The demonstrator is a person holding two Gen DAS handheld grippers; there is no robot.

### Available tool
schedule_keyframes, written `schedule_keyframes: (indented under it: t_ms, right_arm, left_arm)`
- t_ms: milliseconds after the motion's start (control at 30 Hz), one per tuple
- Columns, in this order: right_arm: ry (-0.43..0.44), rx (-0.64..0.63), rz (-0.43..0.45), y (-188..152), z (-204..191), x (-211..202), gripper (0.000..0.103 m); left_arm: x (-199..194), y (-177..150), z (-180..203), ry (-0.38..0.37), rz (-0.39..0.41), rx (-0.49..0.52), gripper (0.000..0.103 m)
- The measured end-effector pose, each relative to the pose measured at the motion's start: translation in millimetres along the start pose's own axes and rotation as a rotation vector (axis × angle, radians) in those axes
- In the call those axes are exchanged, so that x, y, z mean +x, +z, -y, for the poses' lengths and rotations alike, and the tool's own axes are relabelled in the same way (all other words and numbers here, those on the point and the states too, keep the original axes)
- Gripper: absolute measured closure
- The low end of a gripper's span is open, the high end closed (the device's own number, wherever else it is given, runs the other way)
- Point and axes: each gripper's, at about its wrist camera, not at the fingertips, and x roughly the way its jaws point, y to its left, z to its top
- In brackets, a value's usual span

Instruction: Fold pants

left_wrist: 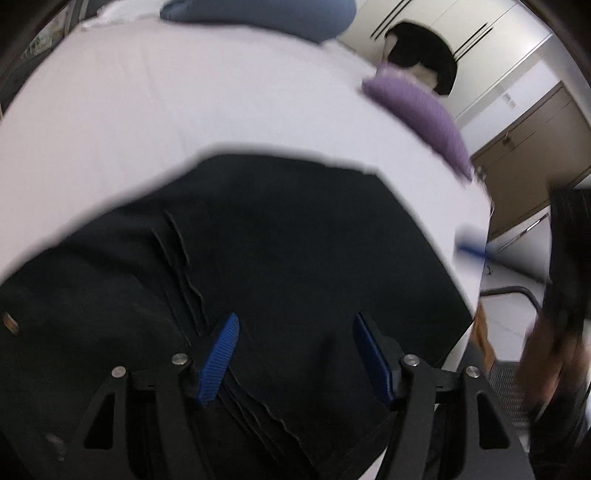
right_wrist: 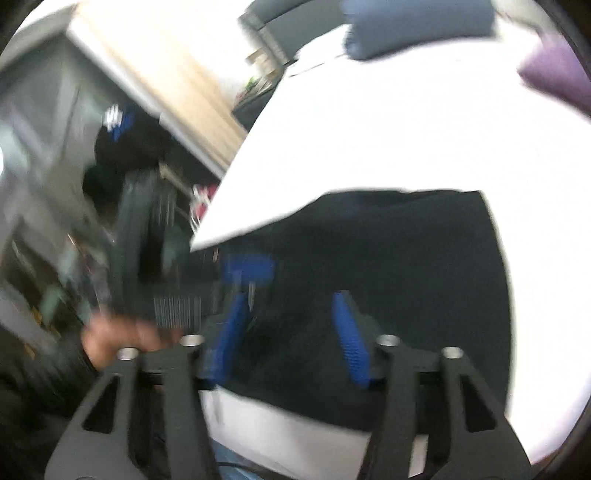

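Note:
Black pants (left_wrist: pixel 277 240) lie folded in stacked layers on a white bed sheet (left_wrist: pixel 166 110). In the left wrist view my left gripper (left_wrist: pixel 295 319) hovers over the layered edge, open, its blue pads apart with only flat cloth under them. The right wrist view is blurred. It shows the pants (right_wrist: pixel 388 266) near the sheet's (right_wrist: pixel 369 129) corner and my right gripper (right_wrist: pixel 290 299) above their near part, open with nothing pinched. The left gripper's blue fingers (right_wrist: pixel 247 269) show as a smear at the pants' left edge, held by a hand (right_wrist: pixel 118 339).
A blue-grey pillow (left_wrist: pixel 258 18) and a purple pillow (left_wrist: pixel 417 110) lie at the far side of the bed, with a black item (left_wrist: pixel 421 51) beyond. Wardrobe doors (left_wrist: pixel 524 147) stand to the right. A wooden desk (right_wrist: pixel 166 85) and clutter sit left of the bed.

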Motion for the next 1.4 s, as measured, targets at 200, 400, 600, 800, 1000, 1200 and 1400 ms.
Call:
schedule_keyframes:
  t_ms: [200,400,600,800,1000,1200,1400]
  right_arm:
    - [0.176,0.211,-0.098,49.7,100.1,41.0,0.069]
    - [0.198,0.298,-0.214,50.3,151.9,91.3,0.072]
    - [0.204,0.172,-0.3,7.6,127.9,76.0,0.071]
    - [0.137,0.117,-0.332,-32.0,115.2,46.1,0.071]
    - [0.056,0.137,-0.297,-73.7,113.4,-20.4,0.072]
    - [-0.045,0.135,-0.186,-74.6,103.4,-78.5,0.068]
    - [0.122,0.146,-0.107,-27.1,64.0,-33.0,0.068]
  left_arm:
    - [2.2,-11.9,6.2,0.038,0.028,0.065,0.037]
    - [-1.1,-19.6,1.9,0.035,0.038,0.057,0.037]
    - [0.3,-21.2,0.5,0.033,0.043,0.046,0.037]
    - [-1.5,-26.3,2.4,0.047,0.041,0.05,0.037]
    - [2.4,-25.3,6.2,0.043,0.047,0.049,0.037]
    - [3.1,-26.2,6.7,0.044,0.053,0.052,0.037]
    - [-0.7,-30.2,12.0,0.072,0.056,0.074,0.037]
